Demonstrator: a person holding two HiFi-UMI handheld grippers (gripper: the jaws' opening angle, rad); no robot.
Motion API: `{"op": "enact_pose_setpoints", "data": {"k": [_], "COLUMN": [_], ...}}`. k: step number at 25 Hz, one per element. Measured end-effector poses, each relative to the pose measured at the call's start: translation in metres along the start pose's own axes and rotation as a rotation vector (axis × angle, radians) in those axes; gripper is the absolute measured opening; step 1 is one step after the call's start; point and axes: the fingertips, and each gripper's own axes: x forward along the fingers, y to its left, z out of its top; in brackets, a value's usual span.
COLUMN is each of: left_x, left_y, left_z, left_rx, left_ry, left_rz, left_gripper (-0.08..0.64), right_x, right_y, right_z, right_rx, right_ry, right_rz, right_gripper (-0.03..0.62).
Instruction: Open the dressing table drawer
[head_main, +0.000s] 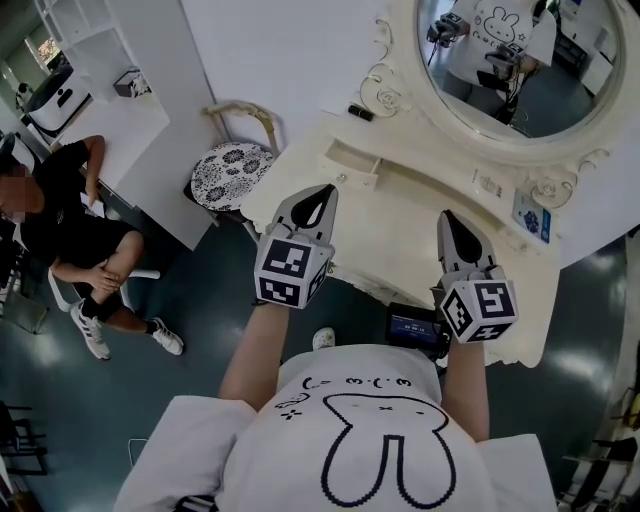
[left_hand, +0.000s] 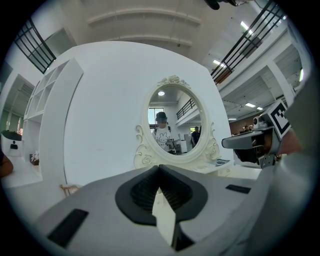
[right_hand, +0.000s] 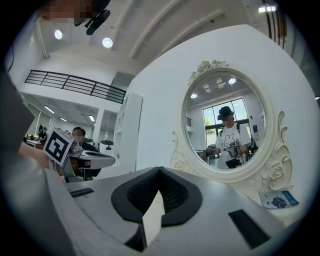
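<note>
The cream dressing table (head_main: 420, 190) with its oval mirror (head_main: 520, 70) stands in front of me. On its top at the left a small drawer (head_main: 352, 160) with a knob shows. My left gripper (head_main: 325, 193) hovers over the table's front left, jaws shut and empty, a little short of that small drawer. My right gripper (head_main: 446, 217) hangs over the front middle, also shut with nothing in it. In the left gripper view the shut tips (left_hand: 159, 167) point level at the mirror (left_hand: 175, 122). The right gripper view shows the same, tips (right_hand: 160, 170) toward the mirror (right_hand: 227, 125).
A stool with a patterned cushion (head_main: 230, 170) stands left of the table. A person sits on a chair (head_main: 70, 235) at the far left by a white desk (head_main: 120, 130). A blue card (head_main: 530, 215) and a small black item (head_main: 360, 113) lie on the tabletop.
</note>
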Motion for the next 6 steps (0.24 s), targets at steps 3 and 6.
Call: {"op": "enact_pose_setpoints", "data": {"k": [3,6], "left_x": [-0.0011,-0.0025], "left_y": [-0.0014,-0.0012], "left_z": [-0.0003,0.0020], "left_rx": [-0.003,-0.004], "left_ry": [-0.004,-0.010], "left_rz": [-0.003,-0.002], "left_gripper": [0.000,0.000], "right_x": [-0.0007,-0.0004], "right_y": [0.0005,0.0020], "right_z": [-0.0001,0.0015], "right_rx": [-0.002,-0.005], "right_ry": [0.002,0.001], "right_rz": [0.001,0.005], "right_gripper": [0.014,0.014]}}
